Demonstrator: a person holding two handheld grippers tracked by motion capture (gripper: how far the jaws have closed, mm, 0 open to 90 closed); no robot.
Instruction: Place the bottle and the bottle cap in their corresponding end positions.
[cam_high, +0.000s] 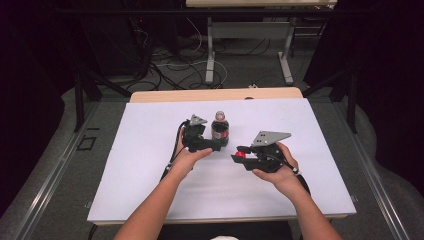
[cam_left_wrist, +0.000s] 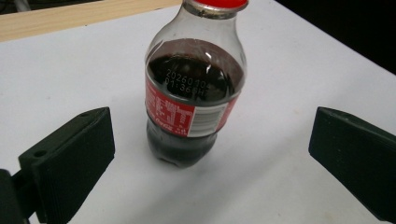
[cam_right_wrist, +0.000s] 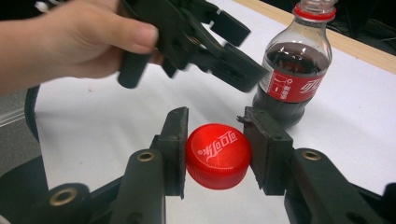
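Uncapped cola bottle (cam_high: 220, 131) upright; red cap (cam_right_wrist: 217, 155) seemingly clamped apart.

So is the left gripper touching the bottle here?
Apart. The left gripper view shows the left gripper open, white table showing between each jaw and the bottle.

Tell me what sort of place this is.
Probably a lab or recording workspace: a table under a white sheet, loose cables on the floor behind, a second desk, dark surroundings.

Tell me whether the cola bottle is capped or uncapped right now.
Uncapped. The cola bottle shows a bare mouth above its red ring, and the red cap is clamped in the right gripper, away from the bottle.
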